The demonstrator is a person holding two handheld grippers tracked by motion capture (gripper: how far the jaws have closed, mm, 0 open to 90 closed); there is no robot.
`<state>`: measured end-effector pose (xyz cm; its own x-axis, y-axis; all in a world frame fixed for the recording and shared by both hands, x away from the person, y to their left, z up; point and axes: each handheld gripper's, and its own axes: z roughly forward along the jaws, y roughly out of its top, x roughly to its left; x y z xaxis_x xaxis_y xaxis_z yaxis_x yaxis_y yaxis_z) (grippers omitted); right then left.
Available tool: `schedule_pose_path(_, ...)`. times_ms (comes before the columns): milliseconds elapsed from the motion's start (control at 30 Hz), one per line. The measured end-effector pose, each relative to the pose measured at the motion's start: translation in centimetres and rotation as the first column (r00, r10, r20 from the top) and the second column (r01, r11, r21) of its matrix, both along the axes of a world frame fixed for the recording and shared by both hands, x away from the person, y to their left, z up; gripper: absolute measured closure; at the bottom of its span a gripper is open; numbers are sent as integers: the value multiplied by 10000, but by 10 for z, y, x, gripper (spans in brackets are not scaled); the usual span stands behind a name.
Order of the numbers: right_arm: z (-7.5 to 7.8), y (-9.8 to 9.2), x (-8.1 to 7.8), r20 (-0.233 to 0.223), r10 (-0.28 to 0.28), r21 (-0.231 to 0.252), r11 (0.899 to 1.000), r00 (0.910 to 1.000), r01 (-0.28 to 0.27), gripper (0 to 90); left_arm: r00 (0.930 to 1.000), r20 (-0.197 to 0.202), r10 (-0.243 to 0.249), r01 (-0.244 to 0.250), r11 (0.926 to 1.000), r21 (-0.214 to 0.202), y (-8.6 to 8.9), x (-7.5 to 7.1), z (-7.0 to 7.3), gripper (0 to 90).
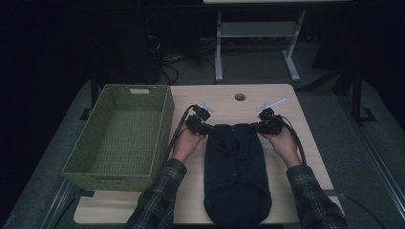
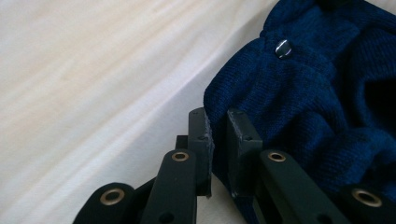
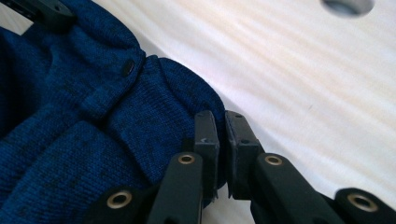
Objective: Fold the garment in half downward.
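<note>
- High view: a dark blue knitted garment [image 1: 236,174] lies lengthwise on the light wooden table [image 1: 313,162], its near end hanging over the table's front edge. The left gripper [image 1: 209,128] sits at the garment's far left corner and the right gripper [image 1: 260,126] at its far right corner, each in a hand coming out of a plaid sleeve [image 1: 160,200]. A green woven basket [image 1: 160,136] stands just to the left of the left hand. A round hole [image 1: 239,97] is set in the tabletop beyond the garment.
- Left gripper view: the left gripper [image 2: 218,128] has its jaws drawn narrow, pinching the knit edge of the garment [image 2: 299,107]. A small metal snap [image 2: 283,48] sits on the fabric further along. Pale tabletop [image 2: 93,84] lies alongside.
- Right gripper view: the right gripper [image 3: 221,129] has its jaws drawn narrow, clamped on the rounded corner of the garment [image 3: 84,140]. A dark button [image 3: 127,68] shows on a band of the fabric. The hole [image 3: 348,5] appears at the top edge.
</note>
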<state>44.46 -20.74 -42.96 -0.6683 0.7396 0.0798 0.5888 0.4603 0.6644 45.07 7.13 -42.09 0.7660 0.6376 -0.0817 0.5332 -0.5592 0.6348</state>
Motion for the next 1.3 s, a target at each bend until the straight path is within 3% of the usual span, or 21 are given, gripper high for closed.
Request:
schedule_pose_path(300, 28, 2, 5, 558, 15, -72, 10000, 9984, -11, 845, 9973, 721, 147, -156, 9998, 119, 1, 4, 29, 813)
schedule_pose_path(567, 51, 3, 6, 1236, 5, -137, 9999, 9923, 12, 846, 9918, 1238, 304, -304, 9995, -20, 2, 6, 53, 814)
schedule_pose_path(933, 94, 4, 8, 2245, -287, -227, 9991, 9740, 347, 847, 9748, 2192, 404, -392, 9992, -97, 2, 8, 93, 816)
schedule_pose_path(1100, 95, 5, -1, 2378, -258, 114, 9997, 9710, 238, 845, 9715, 2342, 369, -267, 9985, -468, 4, -5, 92, 812)
schedule_pose_path(1300, 88, 1, -25, 2607, -250, 658, 9978, 9651, 81, 838, 9648, 2624, 178, 88, 9950, -997, 10, -29, 85, 803)
